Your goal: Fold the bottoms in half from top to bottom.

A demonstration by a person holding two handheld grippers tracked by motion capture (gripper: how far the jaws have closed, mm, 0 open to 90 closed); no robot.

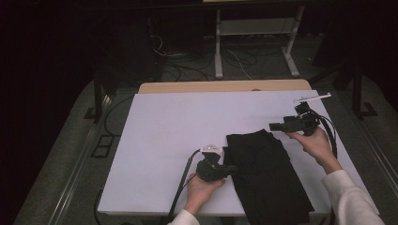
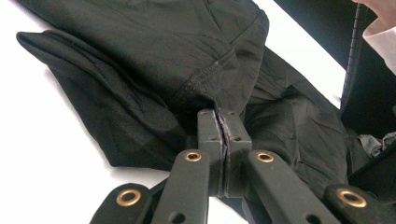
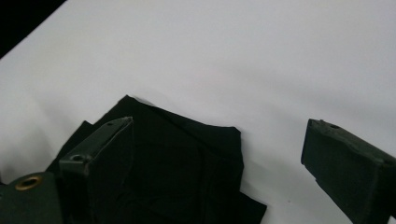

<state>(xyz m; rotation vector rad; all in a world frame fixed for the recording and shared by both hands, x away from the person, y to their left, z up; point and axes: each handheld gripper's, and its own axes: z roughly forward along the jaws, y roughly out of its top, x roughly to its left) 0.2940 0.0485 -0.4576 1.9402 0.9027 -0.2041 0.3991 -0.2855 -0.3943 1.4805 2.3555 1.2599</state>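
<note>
The black garment (image 1: 265, 171) lies folded on the white table cover (image 1: 169, 126), running from near the cover's front edge back toward its middle, right of centre. The work in hand looks like folding it further, and to do that well the left gripper (image 1: 231, 169) should keep its pinch on the garment's left edge and lift only enough to carry the layers over without dragging the rest askew. In the left gripper view its jaws are pressed together on a seam of the dark cloth (image 2: 196, 70), though how many layers they hold is hard to tell. The right gripper (image 1: 277, 126) hovers just beyond the garment's far end with its jaws spread wide and nothing between them; it would do best to come down on the far right corner (image 3: 224, 140) before the left one pulls. The left hand (image 1: 202, 190) sits close to the garment's left side, forearm coming from the cover's front edge; the right hand (image 1: 317, 145) is raised at the garment's far right, wrist cocked so its gripper points left across the cloth
</note>
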